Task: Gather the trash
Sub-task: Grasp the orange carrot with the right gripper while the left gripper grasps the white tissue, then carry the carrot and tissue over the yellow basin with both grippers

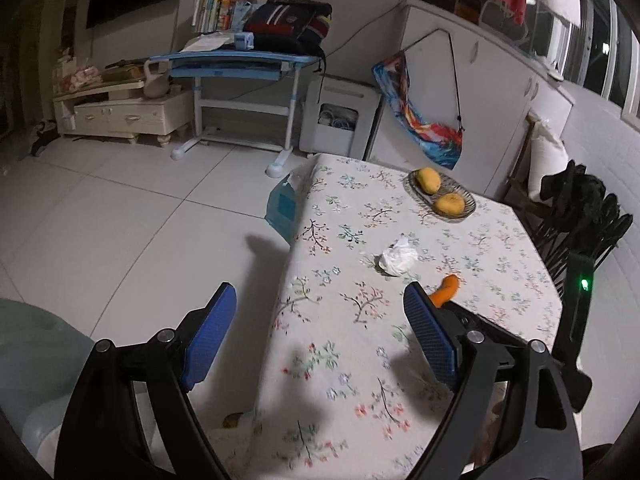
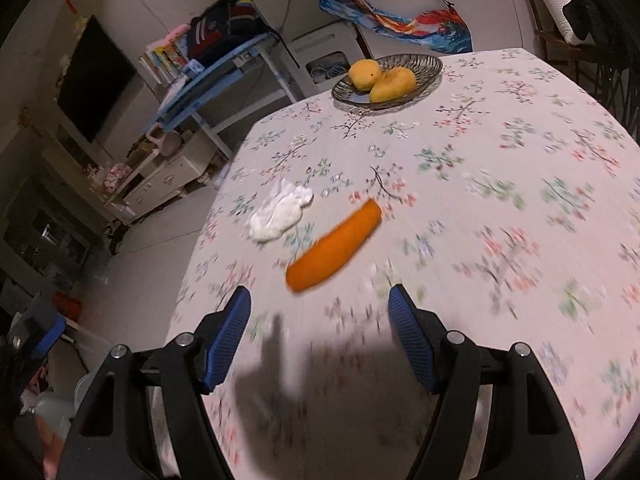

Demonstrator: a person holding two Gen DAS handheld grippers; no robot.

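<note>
A white-tiled living room, and the action sits on a table (image 2: 520,208) draped in a pale cloth printed with little flowering branches. Up at 12 o'clock in the right wrist view there's a ribbed glass dish (image 2: 430,68) carrying 2 yellow mangoes (image 2: 378,76). Beyond the table edge, a blue desk (image 1: 236,60) stacked with books and a dark backpack (image 1: 292,22).

Now the trash. A crumpled white tissue (image 2: 280,212) lies on the cloth, wrinkled and lumpy, at about 11 o'clock from the right gripper (image 2: 320,336). Just beside it, at 12 o'clock, an orange peel strip (image 2: 336,244), long and curved, bright orange, smooth-skinned, blunt at both ends. The 2 pieces are near each other but not touching. This view is smeared with motion blur, so fine surface detail is lost.

Right gripper's blue ribbed fingers (image 2: 230,340) are spread wide, nothing between them, hovering over the cloth short of the peel.

Left gripper (image 1: 320,340) likewise spread wide and empty, straddling the table's left edge: one finger over floor tiles, the other over the cloth. From here the tissue (image 1: 398,258) is at 1 o'clock, the peel (image 1: 446,290) poking out behind the right-hand finger.
</note>
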